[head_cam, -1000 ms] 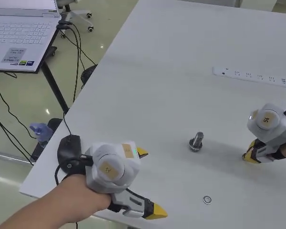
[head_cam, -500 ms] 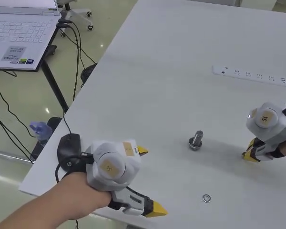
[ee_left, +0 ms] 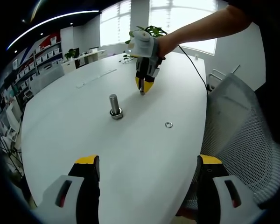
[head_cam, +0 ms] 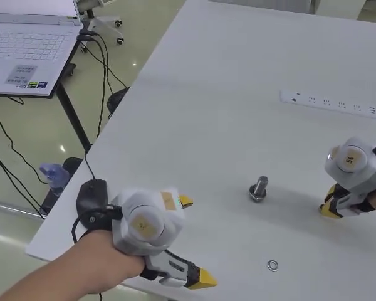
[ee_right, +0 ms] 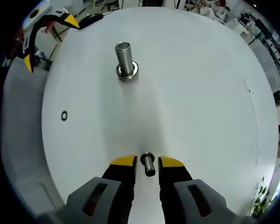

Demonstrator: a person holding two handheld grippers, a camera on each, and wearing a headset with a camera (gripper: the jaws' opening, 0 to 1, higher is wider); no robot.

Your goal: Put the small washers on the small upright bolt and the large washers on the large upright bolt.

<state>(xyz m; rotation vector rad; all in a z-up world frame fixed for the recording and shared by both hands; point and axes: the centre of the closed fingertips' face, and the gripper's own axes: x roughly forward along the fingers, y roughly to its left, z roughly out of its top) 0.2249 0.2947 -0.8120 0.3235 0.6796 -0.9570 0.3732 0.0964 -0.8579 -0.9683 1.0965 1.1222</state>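
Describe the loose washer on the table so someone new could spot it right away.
On the white table, find the large upright bolt near the middle. The washer lies flat toward the near edge, alone on bare tabletop. It's a thin small metal ring, unlike the tall threaded bolt.

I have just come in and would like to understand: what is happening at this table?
A person holds a gripper in each hand at a white table. The right gripper has its jaws close on both sides of a small bolt; whether they grip it is not clear. The left gripper is open and empty. A large bolt stands upright between the two grippers, and one washer lies flat on the table.
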